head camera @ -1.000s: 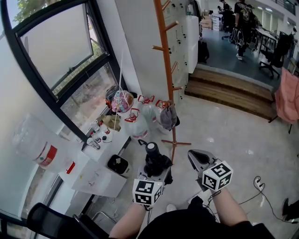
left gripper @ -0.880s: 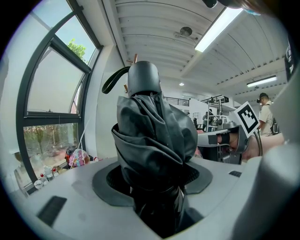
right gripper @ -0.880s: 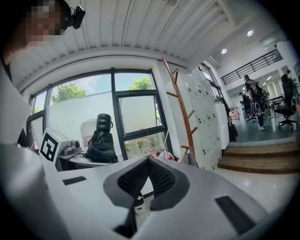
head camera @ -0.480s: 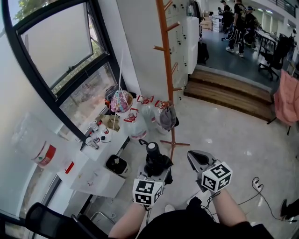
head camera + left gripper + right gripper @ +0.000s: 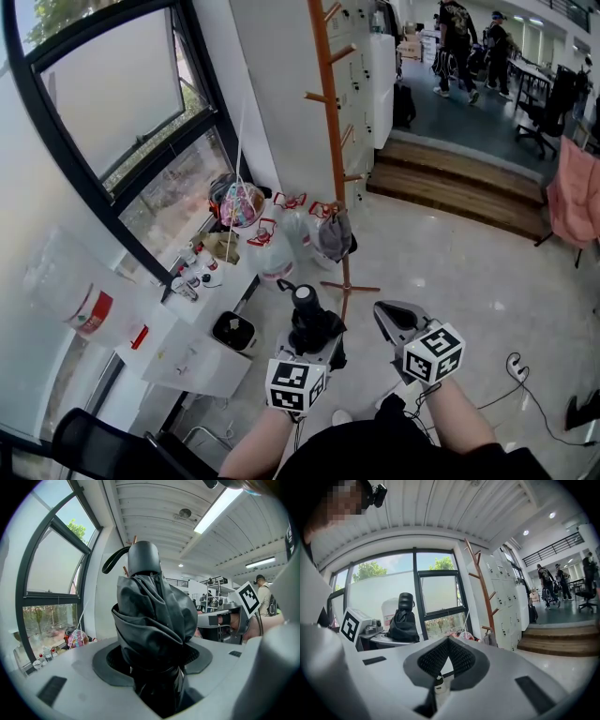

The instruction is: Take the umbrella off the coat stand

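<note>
**Folded black umbrella — gripped in the left tool, off the coat stand**

The umbrella (image 5: 311,326) is pinched between the jaws of the left tool (image 5: 315,345). In the left gripper view it is seen standing up from the pads, with the round handle and wrist strap at the top and the fabric bunched below. The right tool (image 5: 388,317) is held just beside it, its jaws pressed together with nothing between them. The wooden coat stand (image 5: 333,141) is placed ahead, well apart from both tools, between a white wall and a black-framed window (image 5: 112,103). Plastic bags (image 5: 279,251) are gathered at its foot — small bottles (image 5: 192,277) are lined up on a white surface (image 5: 173,328) at the left. Wooden steps (image 5: 459,187) are seen beyond.
</note>
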Demonstrator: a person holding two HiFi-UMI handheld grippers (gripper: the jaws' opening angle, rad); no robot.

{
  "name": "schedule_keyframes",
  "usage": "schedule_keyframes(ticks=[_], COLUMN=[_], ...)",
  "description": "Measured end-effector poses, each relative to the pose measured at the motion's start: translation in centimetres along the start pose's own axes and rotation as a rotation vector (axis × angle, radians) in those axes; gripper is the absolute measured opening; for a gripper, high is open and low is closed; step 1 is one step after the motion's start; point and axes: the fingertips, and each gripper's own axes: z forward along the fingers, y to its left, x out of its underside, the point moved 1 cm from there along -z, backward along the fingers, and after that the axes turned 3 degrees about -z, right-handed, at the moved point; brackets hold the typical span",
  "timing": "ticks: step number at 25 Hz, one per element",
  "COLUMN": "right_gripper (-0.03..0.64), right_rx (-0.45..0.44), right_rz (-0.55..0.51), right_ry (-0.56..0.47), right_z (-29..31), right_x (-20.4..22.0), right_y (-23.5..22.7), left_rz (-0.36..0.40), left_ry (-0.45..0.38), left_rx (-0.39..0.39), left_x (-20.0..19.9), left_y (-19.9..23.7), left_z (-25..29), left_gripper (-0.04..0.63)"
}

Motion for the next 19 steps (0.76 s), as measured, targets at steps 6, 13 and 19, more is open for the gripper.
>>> schedule_keyframes(ticks=[6, 13, 19], right_gripper=[0.054, 0.054, 0.054], right_rx=[-0.001, -0.002, -0.006], right_rz=[-0.001, -0.005, -0.012], right_ry=[-0.003, -0.005, -0.006], right_z=[-0.31, -0.38, -0.38], right_x=[-0.12, -0.46, -0.47], right_y=[0.22, 0.39, 0.39], left_rz=[0.001, 0.007, 0.011], left_ry=[-0.001, -0.002, -0.006], left_rx=[-0.002, -0.002, -0.001], left_x=[-0.09, -0.47, -0.57], left_y=[-0.21, -0.33, -0.39], left_z=[-0.31, -0.52, -0.49], left_gripper=[0.253, 0.253, 0.253])
